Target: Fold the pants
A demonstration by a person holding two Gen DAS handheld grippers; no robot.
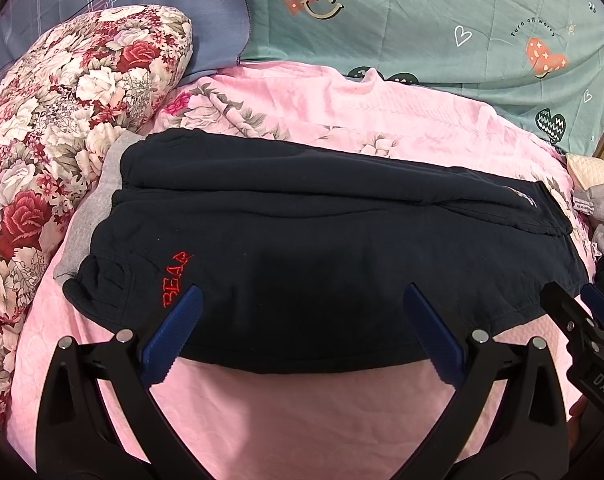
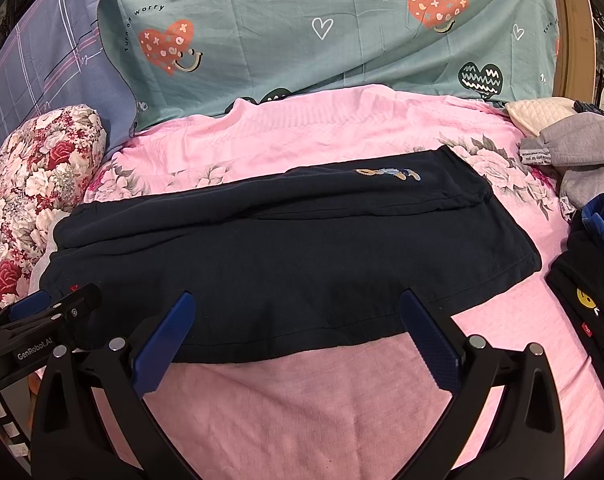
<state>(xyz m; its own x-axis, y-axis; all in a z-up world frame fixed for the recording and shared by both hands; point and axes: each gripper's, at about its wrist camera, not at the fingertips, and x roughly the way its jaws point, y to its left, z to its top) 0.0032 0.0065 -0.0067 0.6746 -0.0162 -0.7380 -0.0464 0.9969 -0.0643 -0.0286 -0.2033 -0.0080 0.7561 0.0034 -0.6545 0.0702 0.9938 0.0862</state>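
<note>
Dark navy pants lie folded in a flat rectangle across the pink bedspread, with red lettering near their left end and a grey lining showing at the left edge. They also show in the right wrist view, with a small embroidered patch near the far right corner. My left gripper is open and empty, its blue fingertips over the near hem. My right gripper is open and empty, also over the near hem. The right gripper shows at the left view's right edge.
A floral pillow lies at the left. A teal heart-print pillow and a blue-grey pillow stand at the back. Grey clothes and a black garment with a yellow smiley lie at the right.
</note>
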